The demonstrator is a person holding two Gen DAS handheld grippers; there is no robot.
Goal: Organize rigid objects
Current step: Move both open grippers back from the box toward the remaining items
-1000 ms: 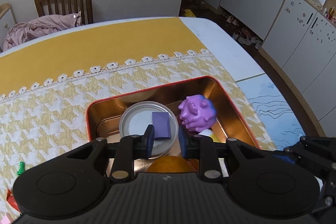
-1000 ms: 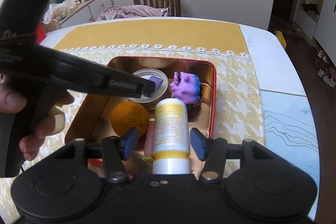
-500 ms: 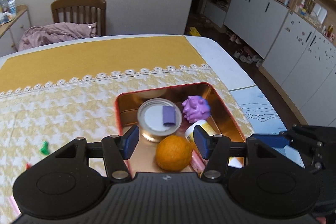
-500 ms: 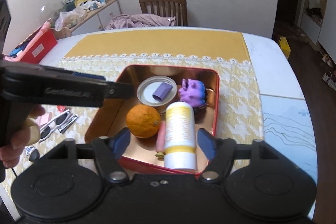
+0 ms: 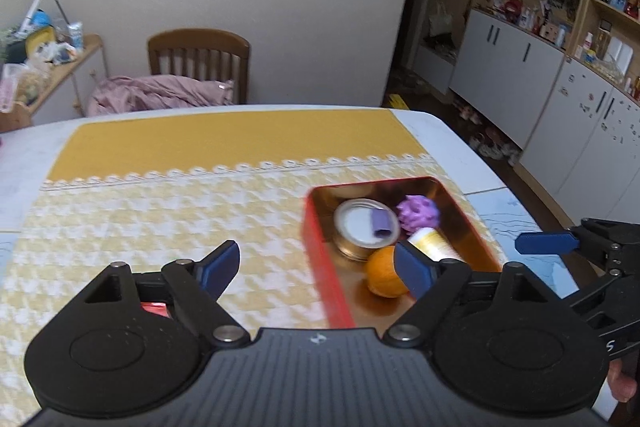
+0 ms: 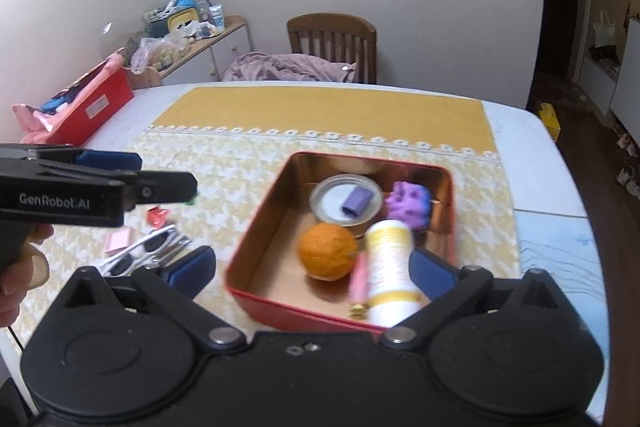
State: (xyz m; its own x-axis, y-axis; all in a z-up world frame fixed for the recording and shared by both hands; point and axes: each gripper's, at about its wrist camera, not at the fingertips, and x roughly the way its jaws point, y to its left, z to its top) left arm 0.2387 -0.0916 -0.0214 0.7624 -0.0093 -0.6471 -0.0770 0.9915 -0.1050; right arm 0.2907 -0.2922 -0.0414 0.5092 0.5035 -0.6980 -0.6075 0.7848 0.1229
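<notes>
1. Left wrist view is showing you the left gripper (image 5: 316,269) hanging above the patterned tablecloth (image 5: 160,227), its jaws having just been opening, now spread wide with nothing between them.
2. The red tin (image 5: 320,267) is sitting to the right of that gripper, past its right fingertip (image 5: 414,269).
3. Inside the tin, a purple block (image 6: 357,200) is lying on a round metal lid (image 6: 328,201), and a purple spiky toy (image 6: 408,205) is resting in the far right corner.
4. An orange (image 6: 328,255) is sitting near the tin's front, just beside a white and yellow bottle (image 6: 390,267) lying on its side; a pink stick (image 6: 357,281) is lying between them.
5. Your right gripper (image 6: 310,269) is hovering over the tin's near edge, its jaws having just been opening, now at their widest and gripping nothing; the bottle is lying loose below them.
6. Outside the tin, white sunglasses (image 6: 148,251), a pink pad (image 6: 118,241) and a red wrapper (image 6: 158,217) are lying on the cloth to the left.
</notes>
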